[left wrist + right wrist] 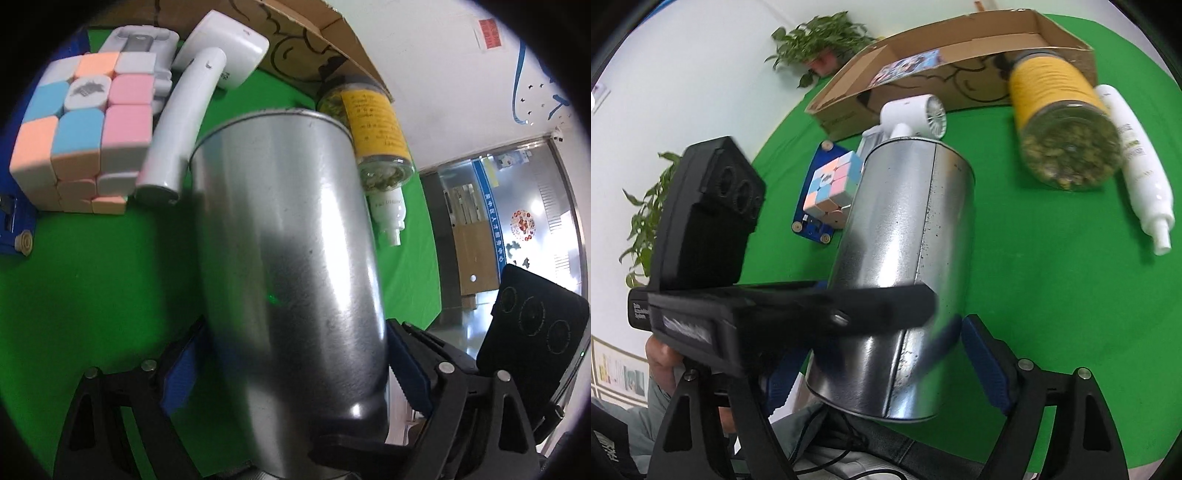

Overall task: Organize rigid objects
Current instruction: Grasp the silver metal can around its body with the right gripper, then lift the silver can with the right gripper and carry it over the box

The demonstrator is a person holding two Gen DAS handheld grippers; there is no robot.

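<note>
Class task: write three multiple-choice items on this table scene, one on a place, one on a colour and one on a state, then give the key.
1. Where does the cube sit?
A. on a plate
B. on the blue board
C. in a drawer

2. What colour is the label on the jar?
A. yellow
B. red
C. black

3. How is the jar placed?
A. upright
B. hanging
C. lying on its side

Key:
1 B, the board's blue edge shows beneath the cube.
2 A, yellow wraps the glass.
3 C, the jar's base faces the right wrist camera.
</note>
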